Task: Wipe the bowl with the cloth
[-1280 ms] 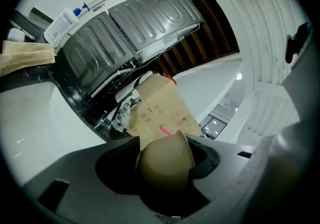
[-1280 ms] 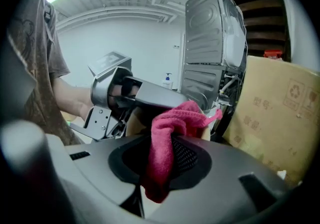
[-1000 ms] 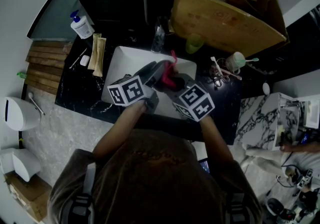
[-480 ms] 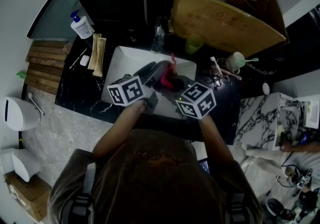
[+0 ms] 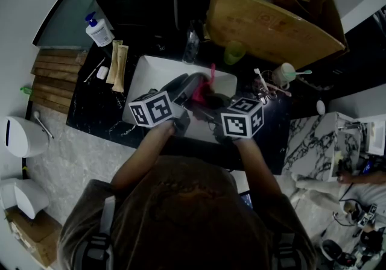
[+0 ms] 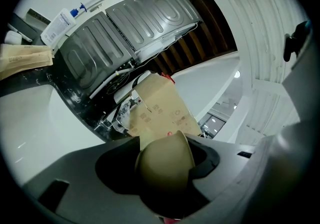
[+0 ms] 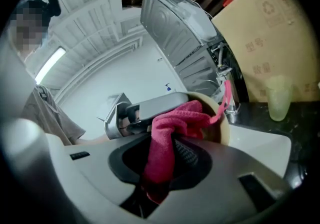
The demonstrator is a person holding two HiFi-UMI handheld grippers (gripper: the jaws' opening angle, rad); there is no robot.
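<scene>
Pink cloth (image 7: 172,128) is pinched by the right gripper (image 7: 165,168) and pressed into the beige bowl (image 6: 165,160), which is clamped between the jaws of the left gripper (image 6: 167,183) over the white sink (image 5: 151,70). Since one second ago the right gripper has been turned slightly while the bowl was kept in place, so wiping is judged under way. On the cardboard box (image 7: 270,33) a recycling sign and some characters are printed, but not legibly.
</scene>
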